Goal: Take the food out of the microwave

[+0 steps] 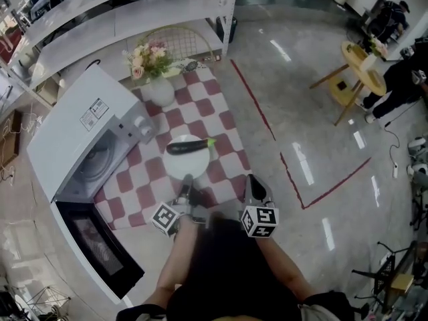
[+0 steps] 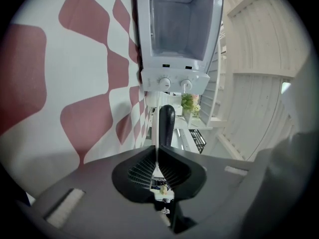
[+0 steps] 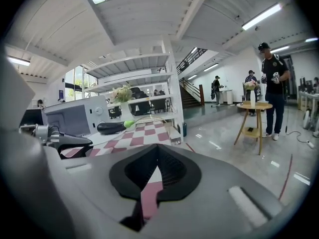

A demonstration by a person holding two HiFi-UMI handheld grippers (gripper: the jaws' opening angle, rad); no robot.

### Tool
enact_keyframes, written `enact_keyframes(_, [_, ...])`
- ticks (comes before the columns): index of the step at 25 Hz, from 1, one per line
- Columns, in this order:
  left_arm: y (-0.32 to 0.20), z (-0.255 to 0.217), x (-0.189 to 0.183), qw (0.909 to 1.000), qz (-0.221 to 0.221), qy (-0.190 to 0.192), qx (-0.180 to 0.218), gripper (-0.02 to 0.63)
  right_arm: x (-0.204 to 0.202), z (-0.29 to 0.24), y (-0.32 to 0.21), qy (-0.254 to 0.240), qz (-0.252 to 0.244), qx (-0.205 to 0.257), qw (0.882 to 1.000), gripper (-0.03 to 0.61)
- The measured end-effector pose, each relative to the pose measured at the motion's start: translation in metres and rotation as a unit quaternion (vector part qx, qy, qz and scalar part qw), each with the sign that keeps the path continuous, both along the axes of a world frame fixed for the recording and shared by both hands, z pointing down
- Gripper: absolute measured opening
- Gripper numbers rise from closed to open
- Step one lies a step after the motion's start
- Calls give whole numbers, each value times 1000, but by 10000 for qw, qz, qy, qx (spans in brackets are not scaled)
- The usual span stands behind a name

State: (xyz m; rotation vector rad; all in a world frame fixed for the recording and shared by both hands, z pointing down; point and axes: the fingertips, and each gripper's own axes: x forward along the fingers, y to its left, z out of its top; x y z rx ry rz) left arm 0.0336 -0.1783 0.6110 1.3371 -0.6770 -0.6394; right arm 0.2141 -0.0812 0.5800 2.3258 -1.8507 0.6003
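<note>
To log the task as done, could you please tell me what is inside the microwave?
The microwave cavity shows only its bare turntable; its far corners are hidden by its own top. The eggplant lies outside on the white plate.

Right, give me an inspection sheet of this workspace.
Surface: table under a red-and-white checked cloth.
Job's things: microwave, its door open; eggplant on a white plate, out on the cloth.
Clutter: vase of flowers.
Grippers: left gripper shut on the plate's rim; right gripper shut, empty.
Cables: one on the floor at far right.
Surroundings: shelving, round wooden table, a person beside it, red floor tape.
</note>
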Motion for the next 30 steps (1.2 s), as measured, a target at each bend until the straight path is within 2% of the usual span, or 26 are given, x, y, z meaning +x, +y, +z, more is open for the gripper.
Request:
enact_keyframes(6, [14,2,12,9998,123,67,-119,23,19,-6,12,302,360,41,9989,-2])
enact_keyframes(10, [18,-4,19,9998,163,80,-35,23,25,-6,16,366,411,26,9985,-2])
enact_keyframes(23, [20,-6,35,9999,85,105,-28,23,34,-5,18,434,250,41,9987,-2])
enact_keyframes(30, [20,8,41,9999,67,-13,-88,23,37,-7,15,495,93,108,9987,-2])
